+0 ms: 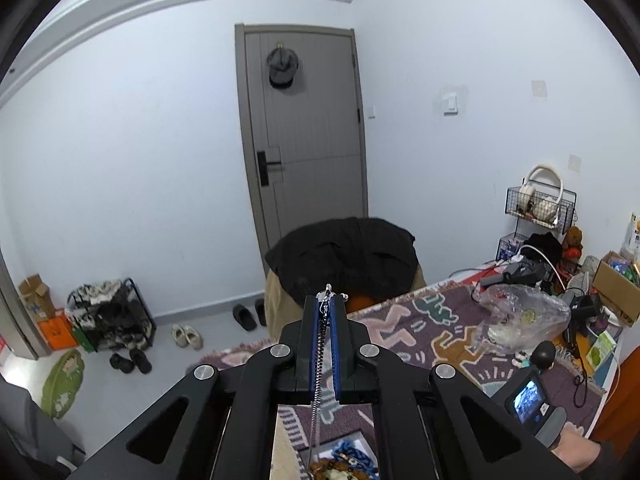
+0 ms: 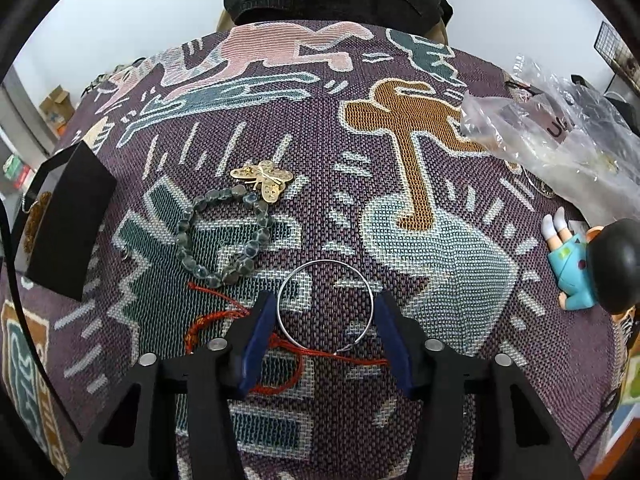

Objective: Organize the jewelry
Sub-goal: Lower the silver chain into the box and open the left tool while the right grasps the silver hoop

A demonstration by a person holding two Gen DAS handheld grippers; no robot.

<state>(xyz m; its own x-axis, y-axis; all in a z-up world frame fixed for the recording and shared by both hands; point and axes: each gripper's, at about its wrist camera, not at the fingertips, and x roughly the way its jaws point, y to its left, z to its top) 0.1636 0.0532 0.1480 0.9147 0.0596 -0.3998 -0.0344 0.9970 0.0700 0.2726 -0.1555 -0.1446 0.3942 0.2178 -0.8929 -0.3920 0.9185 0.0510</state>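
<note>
Right gripper point(image 2: 325, 308) half-open, straddling the silver bangle point(image 2: 326, 306) lying flat on the woven cloth point(image 2: 440, 240) — pads beside its rim, not pressing; left gripper point(image 1: 326, 312) clamped on a silver chain point(image 1: 320, 360)

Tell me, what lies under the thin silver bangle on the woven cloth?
Under the silver bangle lies the patterned cloth. A red cord passes beneath its lower edge. The right claw straddles it, hiding where the cord continues under the left finger.
</note>
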